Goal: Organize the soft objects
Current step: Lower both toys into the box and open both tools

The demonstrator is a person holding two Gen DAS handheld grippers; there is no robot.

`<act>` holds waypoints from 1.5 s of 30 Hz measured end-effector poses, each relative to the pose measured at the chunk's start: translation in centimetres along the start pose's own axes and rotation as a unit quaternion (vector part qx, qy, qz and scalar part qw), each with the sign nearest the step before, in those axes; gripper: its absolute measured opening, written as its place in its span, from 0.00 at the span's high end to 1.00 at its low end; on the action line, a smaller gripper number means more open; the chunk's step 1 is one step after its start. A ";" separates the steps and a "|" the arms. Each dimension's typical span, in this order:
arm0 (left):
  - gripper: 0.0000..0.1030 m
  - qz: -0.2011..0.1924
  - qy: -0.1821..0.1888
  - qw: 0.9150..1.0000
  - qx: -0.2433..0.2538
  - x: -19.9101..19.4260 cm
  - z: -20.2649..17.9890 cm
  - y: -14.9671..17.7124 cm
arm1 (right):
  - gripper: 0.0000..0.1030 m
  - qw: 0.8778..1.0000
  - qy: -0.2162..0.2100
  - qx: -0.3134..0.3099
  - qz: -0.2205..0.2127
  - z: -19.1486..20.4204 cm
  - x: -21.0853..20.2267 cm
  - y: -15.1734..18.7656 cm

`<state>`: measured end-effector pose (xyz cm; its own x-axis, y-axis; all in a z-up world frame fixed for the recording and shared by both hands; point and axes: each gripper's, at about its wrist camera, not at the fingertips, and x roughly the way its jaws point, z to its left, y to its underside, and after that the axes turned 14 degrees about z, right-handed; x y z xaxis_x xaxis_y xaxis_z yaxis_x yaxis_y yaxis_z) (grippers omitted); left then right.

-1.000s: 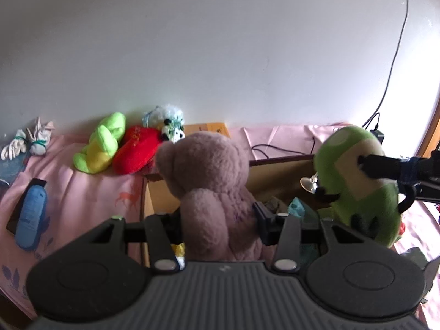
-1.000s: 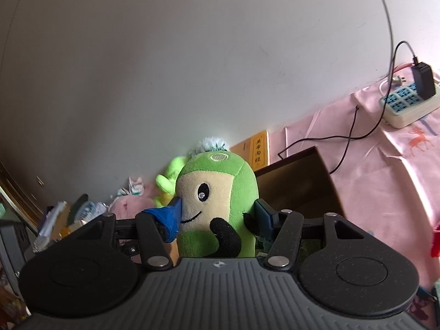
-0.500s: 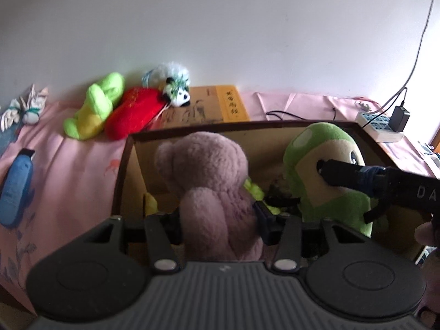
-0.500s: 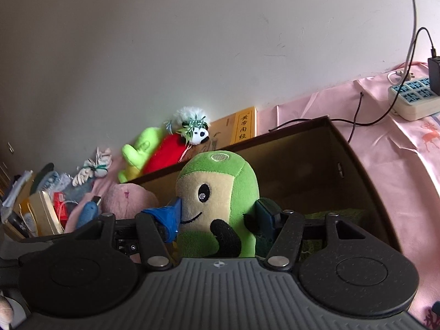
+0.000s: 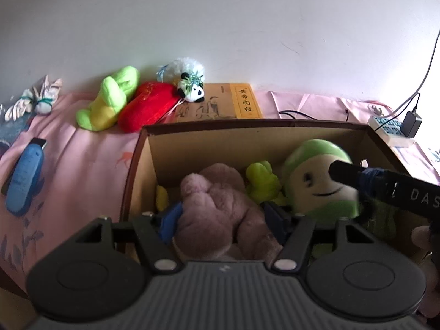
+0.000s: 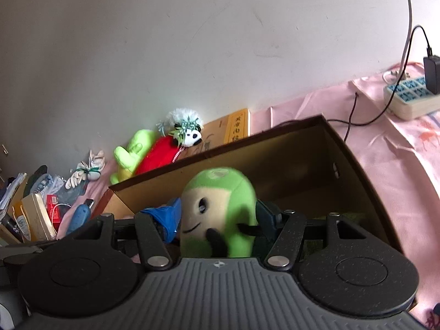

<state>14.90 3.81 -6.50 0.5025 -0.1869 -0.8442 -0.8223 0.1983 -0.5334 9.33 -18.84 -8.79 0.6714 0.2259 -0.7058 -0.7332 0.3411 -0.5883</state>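
The release was best finished by parting both sets of jaws fully before lifting straight up, so that no plush was dragged out. The left gripper (image 5: 220, 220) was opening, the bear (image 5: 220, 209) loose between its fingers. The right gripper (image 6: 217, 217) stood wide, pads beside the green doll (image 6: 220, 209). Both toys lay inside the box (image 5: 247, 126).

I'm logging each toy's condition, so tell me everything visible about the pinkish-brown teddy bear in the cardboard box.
The teddy bear is a fuzzy, dusty pink-brown plush with rounded head, ears and stubby limbs, seen from behind. It slumps tilted in the cardboard box, at the left side. It sits between the fingers of the left gripper, whose jaws are opening. A small yellow-green plush lies close by its right.
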 end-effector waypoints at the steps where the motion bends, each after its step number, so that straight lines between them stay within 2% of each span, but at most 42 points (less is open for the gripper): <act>1: 0.35 0.000 -0.001 1.000 -0.004 -0.1 0.0 0.1 | 0.55 1.000 -0.004 0.000 -0.008 0.0 -0.3 -0.1; 4: 0.35 0.000 -0.008 1.000 -0.011 -0.7 -0.1 0.3 | 0.55 0.999 -0.011 0.001 -0.030 0.1 -1.4 -0.1; 12: 0.34 0.006 -0.034 0.999 -0.016 -2.4 -0.8 0.9 | 0.55 0.999 -0.005 0.026 -0.039 0.0 -3.0 0.3; 17: 0.34 0.001 -0.058 0.998 -0.006 -3.2 -1.6 1.6 | 0.55 0.999 0.017 0.032 -0.032 0.5 -3.7 0.8; 22: 0.33 -0.001 -0.067 0.998 -0.009 -4.1 -1.9 2.3 | 0.55 0.999 0.021 0.015 -0.020 1.1 -4.2 1.5; 35: 0.32 0.008 -0.096 0.995 -0.022 -6.3 -2.4 4.2 | 0.55 1.000 0.007 -0.006 -0.008 2.2 -6.4 3.0; 45: 0.31 0.021 -0.098 0.995 -0.022 -7.6 -3.2 5.6 | 0.55 0.999 0.018 -0.035 -0.001 3.0 -8.3 4.8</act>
<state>5.59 3.23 -2.85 0.5066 0.0125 -0.8621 -0.8522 0.1594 -0.4984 0.55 -16.39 -4.53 0.6702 0.1920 -0.7169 -0.7378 0.2766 -0.6157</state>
